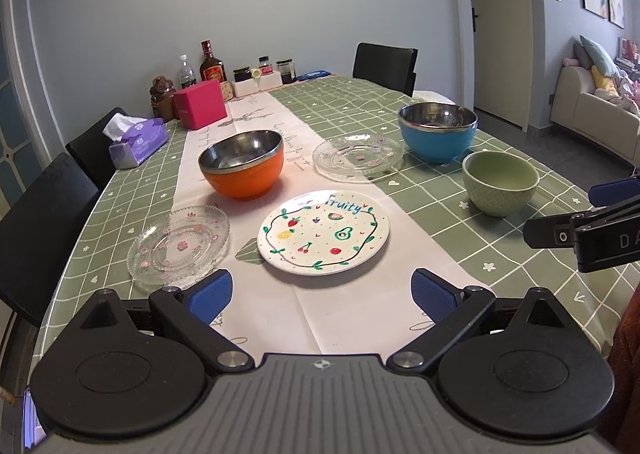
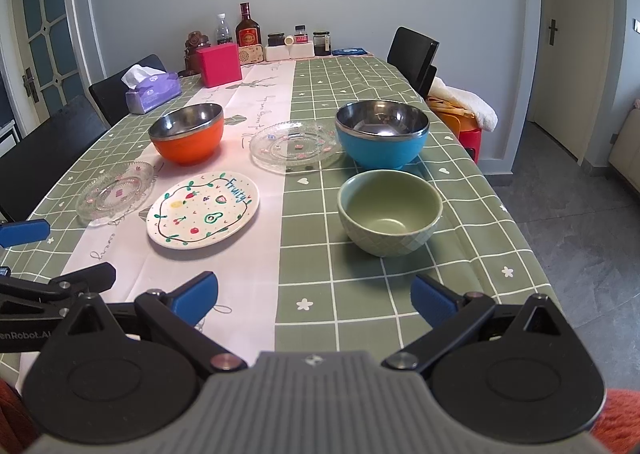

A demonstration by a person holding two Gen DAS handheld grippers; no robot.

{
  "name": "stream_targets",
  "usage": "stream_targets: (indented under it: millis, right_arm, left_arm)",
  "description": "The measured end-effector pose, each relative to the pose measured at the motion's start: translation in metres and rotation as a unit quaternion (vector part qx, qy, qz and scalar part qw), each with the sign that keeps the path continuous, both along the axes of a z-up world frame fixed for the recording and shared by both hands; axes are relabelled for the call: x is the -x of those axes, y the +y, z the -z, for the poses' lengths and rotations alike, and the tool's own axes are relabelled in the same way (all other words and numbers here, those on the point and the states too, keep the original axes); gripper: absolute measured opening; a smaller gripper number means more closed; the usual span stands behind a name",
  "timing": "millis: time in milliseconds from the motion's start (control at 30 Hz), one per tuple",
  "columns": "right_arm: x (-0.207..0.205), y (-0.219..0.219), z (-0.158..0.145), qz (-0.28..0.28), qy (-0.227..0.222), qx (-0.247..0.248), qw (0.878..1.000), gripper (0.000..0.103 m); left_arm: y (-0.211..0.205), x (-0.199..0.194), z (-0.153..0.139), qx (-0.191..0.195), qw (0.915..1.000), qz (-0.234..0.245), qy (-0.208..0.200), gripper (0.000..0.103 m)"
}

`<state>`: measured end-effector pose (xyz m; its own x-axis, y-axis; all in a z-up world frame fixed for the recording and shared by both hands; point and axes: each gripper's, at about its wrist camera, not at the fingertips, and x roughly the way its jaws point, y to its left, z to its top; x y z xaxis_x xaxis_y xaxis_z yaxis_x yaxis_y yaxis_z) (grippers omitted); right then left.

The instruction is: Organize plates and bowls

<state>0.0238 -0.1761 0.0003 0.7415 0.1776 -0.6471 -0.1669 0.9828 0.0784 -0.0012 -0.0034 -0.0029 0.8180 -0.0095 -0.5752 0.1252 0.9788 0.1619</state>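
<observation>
Six dishes sit upright on table, rims up, round so no long axis. Your left gripper: jaws wide apart, empty, white fruit plate at 12 o'clock, glass plate at 10. Your right gripper: jaws wide apart, touching nothing, green bowl at 1 o'clock, blue bowl beyond.

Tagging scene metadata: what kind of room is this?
Most likely a home dining area: a long table under a green checked cloth, dining chairs around it, bottles and jars at the wall end, and a sofa in the adjoining living space.
</observation>
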Motion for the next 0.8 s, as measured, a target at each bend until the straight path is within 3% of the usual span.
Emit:
stream_targets:
  millis: [167, 433, 633, 733, 800]
  right_arm:
    - [-0.001, -0.003, 0.001, 0.001, -0.001, -0.010, 1.000, 0.100]
    - [0.007, 0.008, 0.001, -0.038, -0.036, 0.001, 0.999, 0.100]
    - [-0.003, 0.021, 0.004, -0.097, -0.021, 0.002, 0.995, 0.100]
    - [-0.018, 0.029, -0.001, -0.120, -0.015, -0.008, 0.993, 0.099]
    - [-0.031, 0.035, -0.007, -0.140, -0.012, -0.018, 0.990, 0.090]
  left_arm:
    - [0.000, 0.003, -0.003, 0.024, 0.9995, 0.019, -0.006, 0.103]
    - [0.013, -0.002, -0.006, 0.097, 0.9951, 0.016, 0.002, 0.101]
    - [0.022, -0.011, -0.012, 0.127, 0.9918, 0.004, -0.003, 0.089]
    - [0.025, -0.023, -0.013, 0.136, 0.9906, 0.003, 0.014, 0.083]
    - [0.029, -0.034, -0.015, 0.142, 0.9896, -0.004, 0.026, 0.080]
